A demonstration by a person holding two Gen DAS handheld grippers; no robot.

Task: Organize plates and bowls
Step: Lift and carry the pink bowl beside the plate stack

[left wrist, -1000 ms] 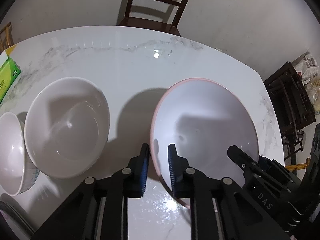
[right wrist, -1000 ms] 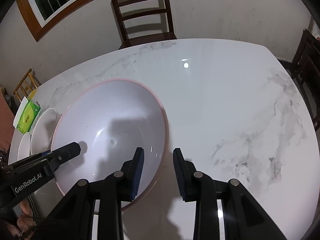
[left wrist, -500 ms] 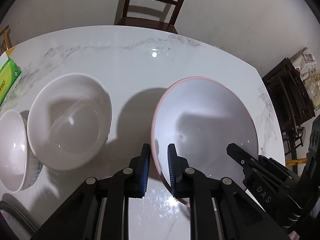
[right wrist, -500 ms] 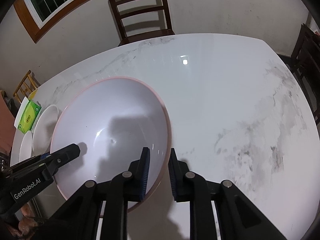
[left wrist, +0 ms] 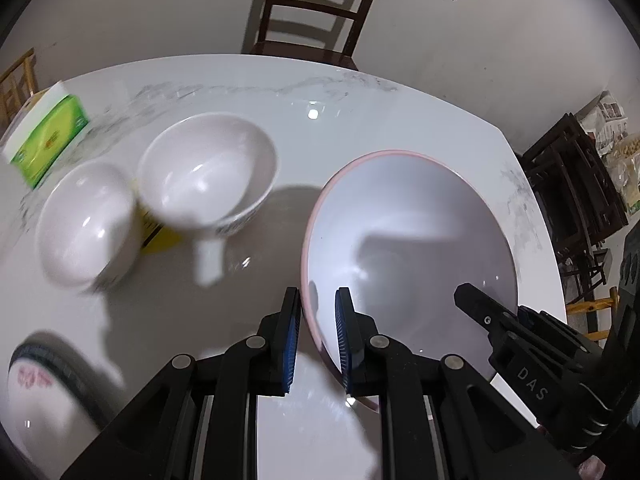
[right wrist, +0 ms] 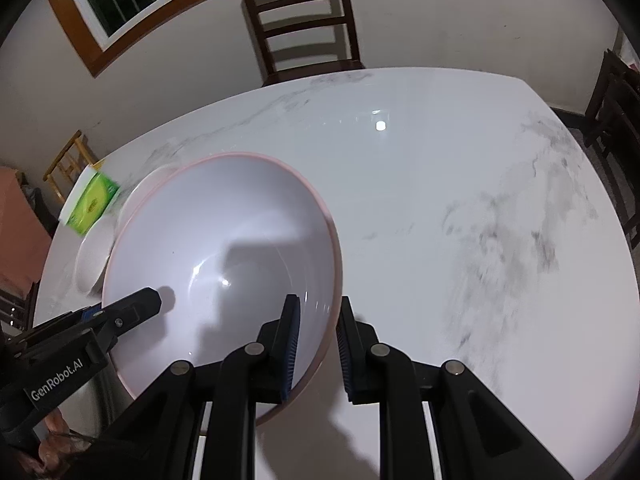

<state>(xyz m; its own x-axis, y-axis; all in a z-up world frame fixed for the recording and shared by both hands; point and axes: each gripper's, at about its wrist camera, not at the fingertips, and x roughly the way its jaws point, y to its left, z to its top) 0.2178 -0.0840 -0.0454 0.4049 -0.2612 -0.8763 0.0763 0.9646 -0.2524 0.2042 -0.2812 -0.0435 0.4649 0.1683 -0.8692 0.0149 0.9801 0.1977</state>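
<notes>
A large white bowl with a pink rim (left wrist: pixel 412 240) hangs between both grippers, a little above the marble table (left wrist: pixel 360 120). My left gripper (left wrist: pixel 317 296) is shut on its left rim, one blue pad inside and one outside. My right gripper (right wrist: pixel 318 304) is shut on the bowl's (right wrist: pixel 224 240) right rim in the same way. Each wrist view shows the other gripper's black finger over the opposite rim. Two smaller white bowls (left wrist: pixel 208 176) (left wrist: pixel 86 220) stand on the table to the left.
A green tissue box (left wrist: pixel 48 140) lies at the table's far left. A dark-rimmed plate with a red pattern (left wrist: pixel 40 392) sits near the left front corner. A wooden chair (left wrist: pixel 308 12) stands behind the table. Dark furniture (left wrist: pixel 572 184) stands to the right.
The right jaws closed onto the bowl's rim. Both grippers then rose and shifted with the bowl between them. The small white bowls and green box now look farther off.
</notes>
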